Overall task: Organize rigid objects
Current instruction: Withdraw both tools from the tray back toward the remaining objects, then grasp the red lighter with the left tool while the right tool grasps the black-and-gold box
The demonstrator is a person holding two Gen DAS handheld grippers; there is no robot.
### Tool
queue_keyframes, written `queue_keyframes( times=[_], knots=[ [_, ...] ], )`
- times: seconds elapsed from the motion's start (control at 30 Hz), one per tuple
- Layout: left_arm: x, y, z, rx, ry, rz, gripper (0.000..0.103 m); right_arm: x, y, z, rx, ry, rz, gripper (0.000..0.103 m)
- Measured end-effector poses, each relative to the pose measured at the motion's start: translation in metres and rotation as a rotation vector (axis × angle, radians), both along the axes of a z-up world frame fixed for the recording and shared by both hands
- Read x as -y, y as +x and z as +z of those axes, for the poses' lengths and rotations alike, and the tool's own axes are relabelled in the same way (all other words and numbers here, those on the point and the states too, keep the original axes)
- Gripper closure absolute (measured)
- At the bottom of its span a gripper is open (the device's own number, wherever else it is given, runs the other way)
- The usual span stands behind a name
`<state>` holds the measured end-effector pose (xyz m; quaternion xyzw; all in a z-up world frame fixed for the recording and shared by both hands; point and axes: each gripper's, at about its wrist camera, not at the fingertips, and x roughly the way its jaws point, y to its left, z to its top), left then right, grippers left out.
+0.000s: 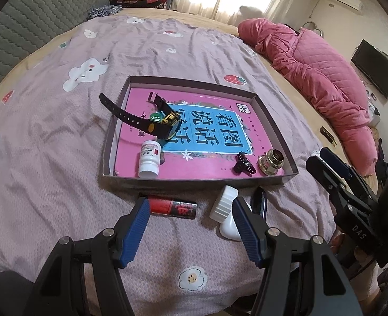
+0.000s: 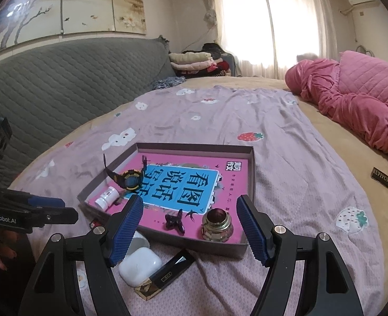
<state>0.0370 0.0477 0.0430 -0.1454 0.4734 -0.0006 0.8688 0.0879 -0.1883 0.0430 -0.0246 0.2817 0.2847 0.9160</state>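
Your left gripper (image 1: 191, 226) hangs with jaws wide and empty over the bedsheet (image 1: 62, 137); a red tube (image 1: 171, 206) lies between their tips, a white bottle (image 1: 227, 206) against the right jaw, the tray (image 1: 270, 115) beyond.

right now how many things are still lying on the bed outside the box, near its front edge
4: a red and black tube at the left, a white ribbed bottle, a white earbud case, and a dark slim lighter-like case beside it. Gripper fingers could hide more.
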Motion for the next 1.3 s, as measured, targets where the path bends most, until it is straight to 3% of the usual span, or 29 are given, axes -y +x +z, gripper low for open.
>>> queue_keyframes(
  times=[0.43, 0.77, 1.3],
  knots=[
    [0.002, -0.007, -0.01, -0.031, -0.016, -0.008, 0.039, -0.007, -0.015, -0.003, -0.014, -0.035, 0.012, 0.028],
    [0.001, -0.015, -0.034, -0.104, -0.051, 0.011, 0.039, -0.001, -0.025, -0.013, -0.112, -0.027, -0.004, 0.028],
    [-0.016, -0.011, -0.054, -0.134, -0.143, 0.127, 0.039, -0.027, -0.038, -0.05, -0.234, -0.185, 0.044, 0.028]
  ],
)
